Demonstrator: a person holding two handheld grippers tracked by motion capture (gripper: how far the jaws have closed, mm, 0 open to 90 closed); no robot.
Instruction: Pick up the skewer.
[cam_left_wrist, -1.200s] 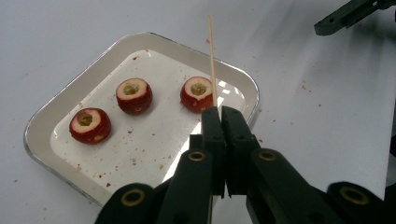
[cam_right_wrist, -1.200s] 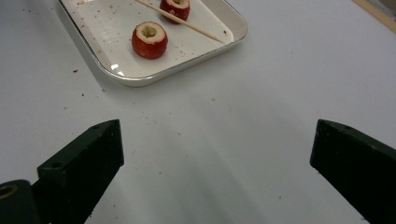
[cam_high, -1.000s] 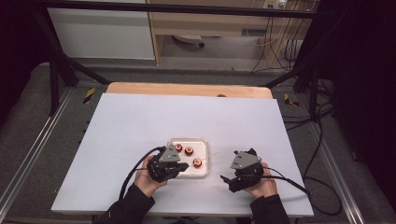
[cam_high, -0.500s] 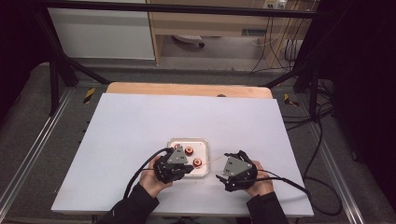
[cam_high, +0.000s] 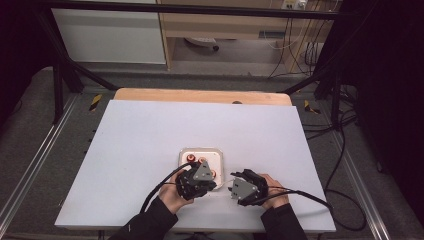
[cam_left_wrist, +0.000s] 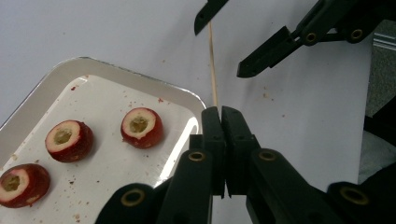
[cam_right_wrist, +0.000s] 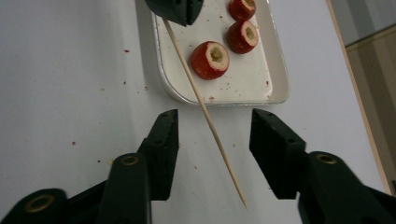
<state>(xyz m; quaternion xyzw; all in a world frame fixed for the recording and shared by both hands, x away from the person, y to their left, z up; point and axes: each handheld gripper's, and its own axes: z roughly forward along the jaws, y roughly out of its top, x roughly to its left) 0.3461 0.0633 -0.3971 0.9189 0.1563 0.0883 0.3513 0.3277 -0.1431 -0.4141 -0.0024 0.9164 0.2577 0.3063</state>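
A small white tray (cam_high: 218, 153) near the table's front holds three cored red fruits (cam_left_wrist: 141, 127), each with a hollow pale centre. My left gripper (cam_left_wrist: 221, 112) sits at the tray's near right corner, shut on one end of a thin wooden skewer (cam_left_wrist: 213, 65). The skewer (cam_right_wrist: 196, 93) runs out from it over the table, and its pointed free end lies between the jaws of my right gripper (cam_right_wrist: 215, 123). That gripper is open, its jaws standing wide on either side of the stick without touching it. From above, the two grippers (cam_high: 214, 185) (cam_high: 233, 189) face each other closely.
The white table top (cam_high: 150, 130) carries small red crumbs around the tray. A wooden edge (cam_high: 200, 96) borders the far side. Cables (cam_high: 310, 197) trail from both grippers toward the front and right. Dark frame bars and a shelf stand beyond the table.
My right gripper has moved left toward the left one, so the skewer tip now lies between its jaws. The left gripper has shifted slightly right, at the tray's near right corner.
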